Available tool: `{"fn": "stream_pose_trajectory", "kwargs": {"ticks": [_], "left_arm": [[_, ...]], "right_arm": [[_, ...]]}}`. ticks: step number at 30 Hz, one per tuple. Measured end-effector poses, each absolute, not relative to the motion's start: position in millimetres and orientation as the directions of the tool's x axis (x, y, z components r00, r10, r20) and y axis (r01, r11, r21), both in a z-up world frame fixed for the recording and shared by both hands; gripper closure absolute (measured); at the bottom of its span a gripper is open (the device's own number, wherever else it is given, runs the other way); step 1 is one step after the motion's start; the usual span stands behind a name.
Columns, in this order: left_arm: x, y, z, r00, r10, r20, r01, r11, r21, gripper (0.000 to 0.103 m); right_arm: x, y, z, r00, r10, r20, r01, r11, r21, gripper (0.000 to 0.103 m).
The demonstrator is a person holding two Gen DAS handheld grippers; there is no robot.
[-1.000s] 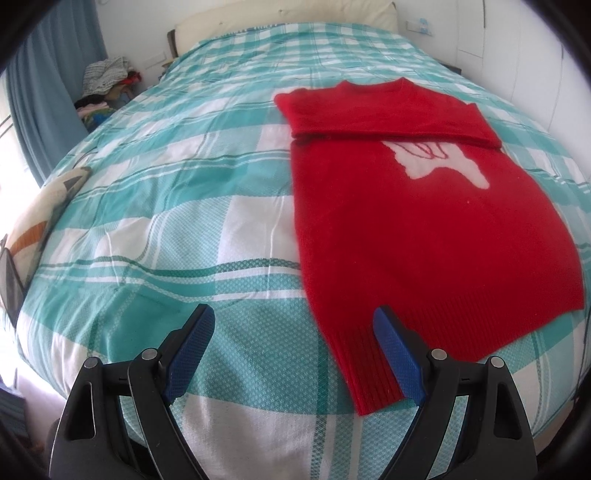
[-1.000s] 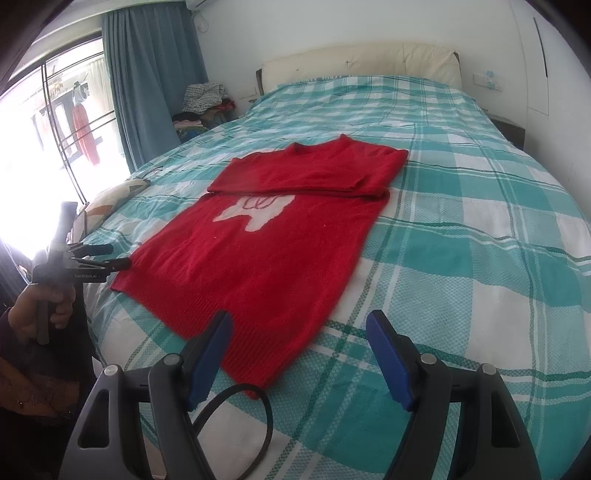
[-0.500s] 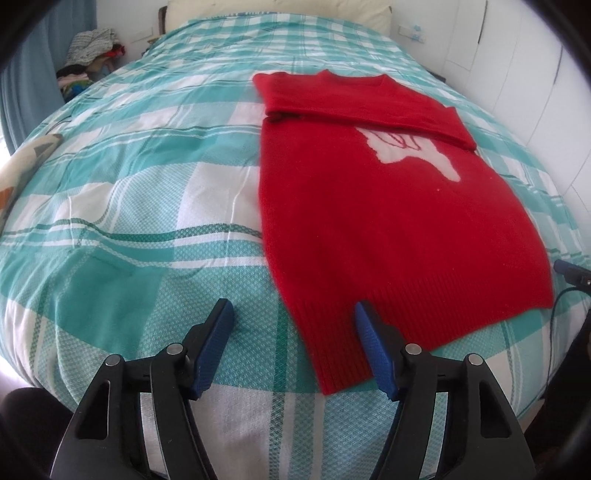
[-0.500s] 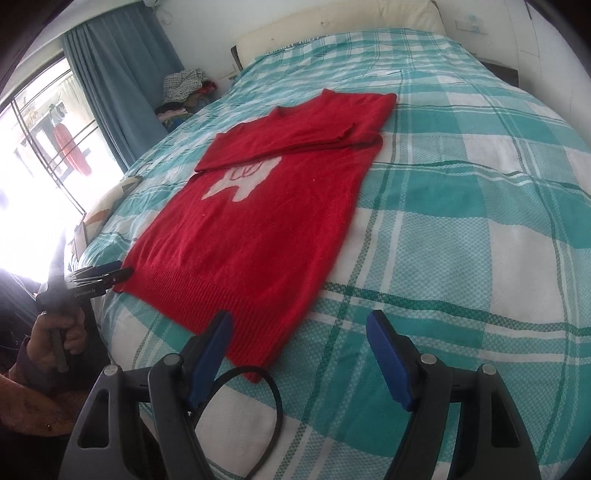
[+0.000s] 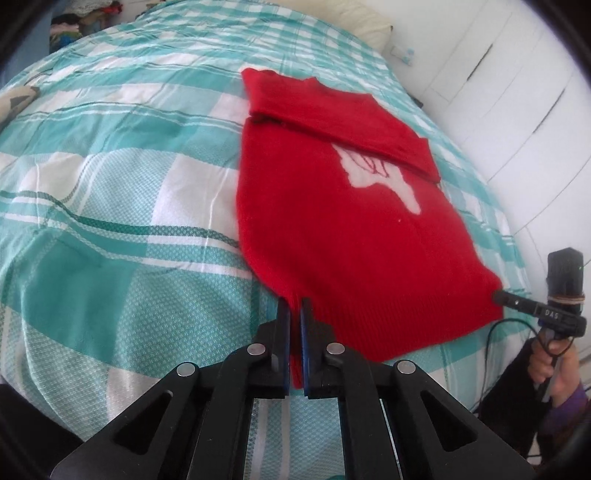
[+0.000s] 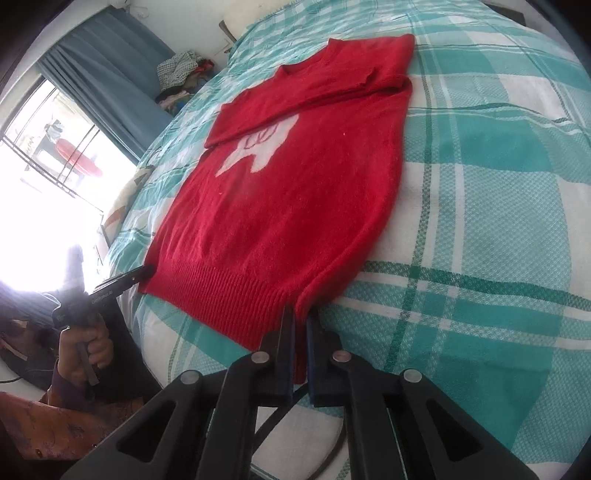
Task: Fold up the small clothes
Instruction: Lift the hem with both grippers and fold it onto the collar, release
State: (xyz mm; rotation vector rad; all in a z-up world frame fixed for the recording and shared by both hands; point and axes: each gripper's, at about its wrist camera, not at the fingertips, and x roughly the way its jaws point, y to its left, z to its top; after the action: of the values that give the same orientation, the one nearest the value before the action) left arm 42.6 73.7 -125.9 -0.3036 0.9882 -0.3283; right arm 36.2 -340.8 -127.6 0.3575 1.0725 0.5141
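Left wrist view: red sweater (image 5: 354, 236) spread flat on the teal-and-white checked bedspread (image 5: 122, 229), ribbed hem nearest the lens, neckline at the far end, sleeves folded across the chest in a band just above a white motif (image 5: 380, 173); left gripper (image 5: 294, 314) pinched tight on the near left corner of the hem, red knit squeezed between the blue pads (image 5: 303, 343), jaws just closed down from wide; at the far right edge, the right gripper (image 5: 498, 295) nipping the other hem corner, carried by the right hand (image 5: 554, 365) in a dark sleeve, thin black cable (image 5: 491, 343) hanging beneath it; white cupboard doors (image 5: 509, 85) beyond the bed, pale pillow (image 5: 365, 26) at the head, heap of clothes (image 5: 85, 14) in the upper left corner.

Right wrist view: same sweater (image 6: 291, 192) running away from the lens on the bedspread (image 6: 491, 206); right gripper (image 6: 301, 317) clamped on the near right corner of the ribbed hem, fabric caught between the two fingers and hanging below them, jaws likewise just closed from wide; left gripper (image 6: 147, 272) at the far hem corner, tips touching the red edge, held in the left hand (image 6: 85, 343); blue curtain (image 6: 103, 70) and bright window (image 6: 40, 155) to the left, clothes pile (image 6: 181, 74) beside the curtain; hem stretched between the two grips, rest of the garment lying on the bed.
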Motion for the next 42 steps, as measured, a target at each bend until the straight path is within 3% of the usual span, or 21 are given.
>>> {"fn": "stream_pose_trajectory", "kwargs": {"ticks": [3,9,13,21,24,25,26,28,32,35,38,40,42], "left_arm": [[69.5,84.7,-104.1,0.542,-0.473,-0.695,0.139,0.866,-0.481,0.101],[178.9,81.4,-75.5,0.602,-0.478,-0.639,0.138,0.851,-0.507,0.101],[261.2,67.7,-69.8,0.618,-0.44,-0.652,0.105,0.868,-0.486,0.101],[377.6,47.5,-97.7,0.594,-0.358,-0.72,0.021,0.902,-0.431,0.1],[403.2,53.1,-115.3,0.586,-0.323,-0.743,-0.061,0.897,-0.438,0.084],[408.4,58.7,-117.4,0.594,-0.294,-0.748,-0.106,0.894,-0.435,0.059],[411.1,66.9,-117.5,0.612,-0.277,-0.74,-0.142,0.883,-0.448,0.035],[408.0,84.4,-112.6,0.653,-0.247,-0.716,-0.195,0.859,-0.474,0.023],[379.2,95.6,-102.8,0.683,-0.207,-0.701,-0.178,0.883,-0.435,0.023],[350.0,72.6,-99.0,0.689,-0.249,-0.68,-0.032,0.927,-0.373,0.021],[335.8,38.9,-110.7,0.629,-0.307,-0.714,0.113,0.945,-0.306,0.011],[337.6,31.4,-127.7,0.586,-0.209,-0.783,0.077,0.976,-0.203,0.012],[335.6,47.9,-139.4,0.555,-0.152,-0.818,-0.005,0.983,-0.185,0.017]], "right_arm": [[47.1,-349.2,-106.5,0.456,0.556,-0.695,-0.228,0.827,0.513,0.098],[129.0,-365.4,-79.4,0.614,0.488,-0.62,-0.178,0.851,0.494,0.098],[205.3,-373.4,-77.8,0.674,0.457,-0.581,-0.131,0.847,0.514,0.098],[328.8,-384.5,-98.8,0.701,0.402,-0.589,-0.039,0.846,0.532,0.098],[358.3,-391.9,-117.6,0.698,0.422,-0.578,-0.003,0.81,0.587,0.098],[366.2,-394.1,-124.3,0.702,0.426,-0.57,0.01,0.795,0.606,0.095],[370.5,-396.2,-128.4,0.713,0.411,-0.568,0.031,0.791,0.611,0.081],[370.8,-403.1,-129.5,0.745,0.376,-0.551,0.064,0.783,0.619,0.058],[346.4,-404.9,-100.4,0.789,0.353,-0.504,-0.005,0.823,0.568,0.059],[321.1,-377.1,-79.0,0.759,0.398,-0.515,-0.167,0.884,0.437,0.059],[305.7,-344.8,-88.6,0.633,0.511,-0.582,-0.307,0.856,0.417,0.058],[298.0,-330.1,-114.4,0.551,0.511,-0.66,-0.328,0.86,0.392,0.058],[291.1,-338.5,-134.0,0.551,0.417,-0.723,-0.263,0.909,0.324,0.059]]}}
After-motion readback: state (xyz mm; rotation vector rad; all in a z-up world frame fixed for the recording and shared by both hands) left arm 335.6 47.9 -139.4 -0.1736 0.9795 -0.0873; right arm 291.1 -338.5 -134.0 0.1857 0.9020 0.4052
